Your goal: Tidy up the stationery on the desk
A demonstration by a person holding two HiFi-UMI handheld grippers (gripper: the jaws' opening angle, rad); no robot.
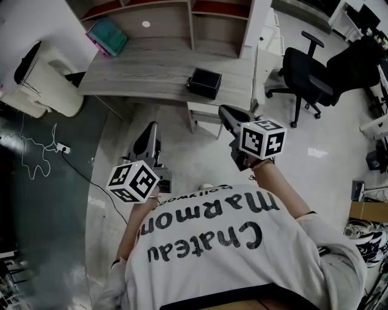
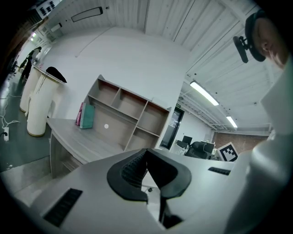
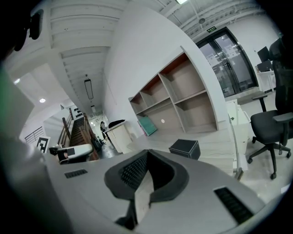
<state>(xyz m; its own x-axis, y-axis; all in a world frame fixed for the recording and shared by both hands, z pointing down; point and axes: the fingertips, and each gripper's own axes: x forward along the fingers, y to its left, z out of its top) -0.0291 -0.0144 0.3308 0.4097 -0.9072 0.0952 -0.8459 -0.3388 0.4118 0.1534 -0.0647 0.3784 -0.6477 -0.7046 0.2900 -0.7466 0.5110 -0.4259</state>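
**Desk**: set at 12 o'clock, well apart from the person; judged out of reach from here.

**Shelf unit**: mounted along the desk's far edge; its open compartments are judged the likely home for loose items.

**Black box**: laid near the desk's front edge, at 12 o'clock.

**Teal folder**: stood upright at 11 o'clock, beside the shelf end.

**Left gripper**, **right gripper**: jaws closed together on nothing and aimed deskward; nothing is judged picked yet.
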